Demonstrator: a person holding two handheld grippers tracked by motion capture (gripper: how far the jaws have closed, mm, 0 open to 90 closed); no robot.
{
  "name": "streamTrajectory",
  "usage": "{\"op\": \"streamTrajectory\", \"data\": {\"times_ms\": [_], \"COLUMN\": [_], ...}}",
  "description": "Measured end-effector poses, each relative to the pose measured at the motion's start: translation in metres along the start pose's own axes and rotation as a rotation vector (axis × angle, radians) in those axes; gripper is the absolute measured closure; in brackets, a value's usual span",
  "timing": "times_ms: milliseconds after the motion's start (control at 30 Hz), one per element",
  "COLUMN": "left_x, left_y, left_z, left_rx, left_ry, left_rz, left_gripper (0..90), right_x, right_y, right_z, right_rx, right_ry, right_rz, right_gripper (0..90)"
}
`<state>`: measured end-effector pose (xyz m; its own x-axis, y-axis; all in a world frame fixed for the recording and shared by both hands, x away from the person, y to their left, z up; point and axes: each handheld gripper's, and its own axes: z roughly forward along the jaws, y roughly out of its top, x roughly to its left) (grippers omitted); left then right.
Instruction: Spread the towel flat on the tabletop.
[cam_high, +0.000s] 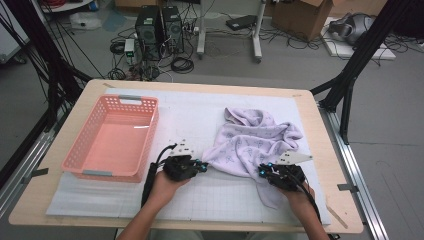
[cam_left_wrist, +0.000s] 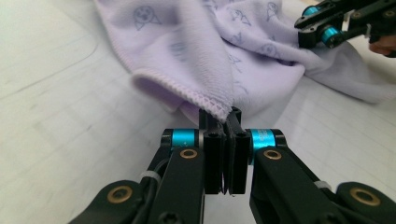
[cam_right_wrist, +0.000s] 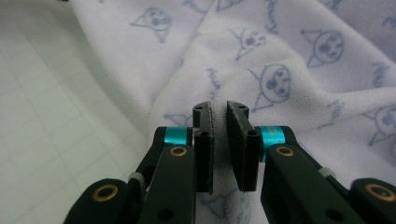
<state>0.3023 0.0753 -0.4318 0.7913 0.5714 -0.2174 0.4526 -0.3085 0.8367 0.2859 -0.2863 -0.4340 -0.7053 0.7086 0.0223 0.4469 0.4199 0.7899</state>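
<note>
Lilac towel (cam_high: 252, 142) with printed cartoon faces, crumpled on the right half of the white-covered surface (cam_high: 200, 115), beside an empty pink basket (cam_high: 80, 152). Left gripper (cam_left_wrist: 225, 116) clenched on the towel's stitched near-left corner. Right gripper (cam_right_wrist: 219, 114) over its near-right edge, jaws narrowly apart, not pinching cloth.

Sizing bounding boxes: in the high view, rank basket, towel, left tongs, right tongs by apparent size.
1. Pink basket and lilac towel: look alike in spread, not ranked.
2. Left tongs and right tongs: both far smaller, look alike.
</note>
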Motion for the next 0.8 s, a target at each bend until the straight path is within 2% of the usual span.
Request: {"op": "streamTrajectory", "data": {"times_ms": [100, 233, 300, 367, 433, 467, 500, 533, 567, 600, 633, 700, 767, 800], "left_x": [0.000, -0.005, -0.010, -0.015, -0.019, -0.019, -0.018, -0.017, -0.016, -0.014, -0.013, -0.010, -0.005, -0.002], "left_y": [-0.008, -0.012, -0.014, -0.018, -0.021, -0.023, -0.023, -0.023, -0.022, -0.021, -0.019, -0.013, -0.008, -0.005], "left_z": [-0.017, -0.035, -0.041, -0.044, -0.039, -0.036, -0.033, -0.031, -0.028, -0.026, -0.025, -0.024, -0.018, -0.013], "left_rx": [-0.013, -0.024, -0.021, -0.013, 0.008, 0.009, 0.005, -0.001, -0.017, -0.040, -0.057, -0.095, -0.095, -0.084], "left_ry": [-0.002, -0.019, -0.040, -0.079, -0.078, -0.076, -0.074, -0.070, -0.053, -0.035, -0.029, 0.024, 0.041, 0.049], "left_rz": [-0.003, 0.008, 0.020, 0.019, 0.028, 0.026, 0.018, 0.012, -0.003, -0.031, -0.038, -0.034, -0.037, -0.038], "left_gripper": [87.8, 87.8, 87.8, 87.7, 87.5, 87.0, 85.8, 81.9, 72.6, 59.3, 54.3, 45.6, 44.2, 44.1], "right_x": [0.001, 0.005, 0.009, 0.012, 0.013, 0.011, 0.007, 0.002, -0.001, -0.004, -0.007, -0.009, -0.011, -0.012], "right_y": [0.003, 0.006, 0.005, 0.002, -0.006, -0.011, -0.016, -0.021, -0.024, -0.026, -0.028, -0.027, -0.024, -0.022], "right_z": [-0.006, -0.013, -0.018, -0.025, -0.035, -0.038, -0.041, -0.045, -0.047, -0.051, -0.055, -0.059, -0.060, -0.061], "right_rx": [-0.035, -0.038, -0.022, -0.006, 0.022, 0.047, 0.071, 0.071, 0.062, 0.052, 0.032, 0.004, -0.040, -0.062], "right_ry": [0.020, 0.034, 0.045, 0.046, 0.024, -0.021, -0.046, -0.046, -0.051, -0.058, -0.064, -0.079, -0.093, -0.096], "right_rz": [0.013, 0.015, 0.018, -0.003, -0.004, -0.009, 0.005, 0.038, 0.050, 0.067, 0.074, 0.085, 0.112, 0.127], "right_gripper": [80.9, 81.7, 83.4, 84.1, 86.3, 86.2, 86.1, 86.0, 85.8, 85.4, 84.6, 78.8, 67.4, 65.0]}}
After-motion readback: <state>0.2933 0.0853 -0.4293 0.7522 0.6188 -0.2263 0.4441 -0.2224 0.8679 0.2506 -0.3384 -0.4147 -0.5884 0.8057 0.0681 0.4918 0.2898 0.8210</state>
